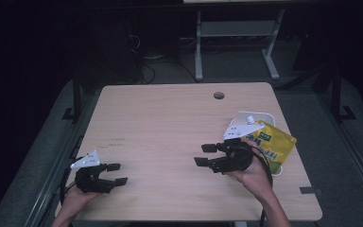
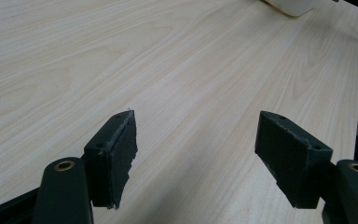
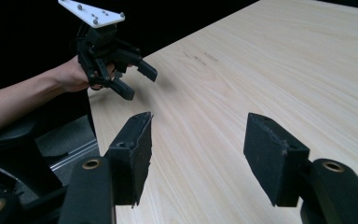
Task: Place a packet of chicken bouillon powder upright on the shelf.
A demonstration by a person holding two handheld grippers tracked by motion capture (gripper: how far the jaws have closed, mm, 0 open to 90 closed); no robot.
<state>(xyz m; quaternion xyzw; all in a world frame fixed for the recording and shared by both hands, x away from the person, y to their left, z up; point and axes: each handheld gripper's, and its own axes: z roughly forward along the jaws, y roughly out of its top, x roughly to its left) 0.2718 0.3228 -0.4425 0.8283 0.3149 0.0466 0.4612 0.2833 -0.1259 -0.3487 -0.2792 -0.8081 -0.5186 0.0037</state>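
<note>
A yellow pouch with a white spout lies on a white tray near the table's right edge. My right gripper hovers just left of the pouch and points left, open, with nothing between its jaws. My left gripper rests near the front left corner and points right, also open and empty. In the right gripper view the left gripper shows across the table, held in a hand. A white tray corner shows at the far edge of the left gripper view.
The light wooden table has a round cable hole at the back right. Behind it on the dark floor stands a grey desk frame. A black rail runs along the table's left side.
</note>
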